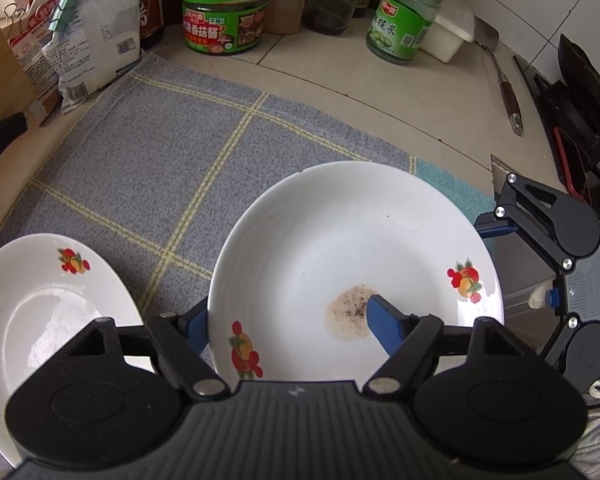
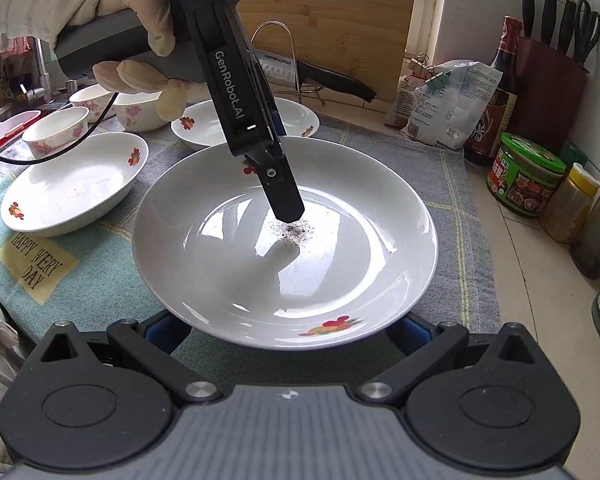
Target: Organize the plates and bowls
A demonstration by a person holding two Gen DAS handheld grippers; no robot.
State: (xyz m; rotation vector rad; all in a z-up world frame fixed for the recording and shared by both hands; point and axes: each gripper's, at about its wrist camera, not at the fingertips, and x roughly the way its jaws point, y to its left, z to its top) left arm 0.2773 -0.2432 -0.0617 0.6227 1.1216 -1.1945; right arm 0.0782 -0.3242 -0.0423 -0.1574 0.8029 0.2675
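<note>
A white plate with fruit prints and a brown smear (image 1: 320, 248) is held up over the checked cloth. My left gripper (image 1: 288, 320) is shut on its near rim, one blue finger (image 1: 384, 320) inside the plate and one (image 1: 194, 326) under it. In the right wrist view the same plate (image 2: 340, 248) fills the middle, with the left gripper's finger (image 2: 286, 196) coming down into it. My right gripper (image 2: 288, 330) is open, its fingers spread below the plate's near rim; whether they touch it is hidden. A second plate (image 1: 40, 308) lies to the left.
Two more fruit-print plates (image 2: 76, 188) (image 2: 204, 126) and three flowered bowls (image 2: 56, 130) sit on the cloth at the left. Jars (image 1: 224, 12) (image 1: 404, 16), bottles and bags (image 1: 88, 36) line the back. A spatula (image 1: 504, 88) and stove lie to the right. A knife block (image 2: 552, 76) and cutting board (image 2: 340, 20) stand behind.
</note>
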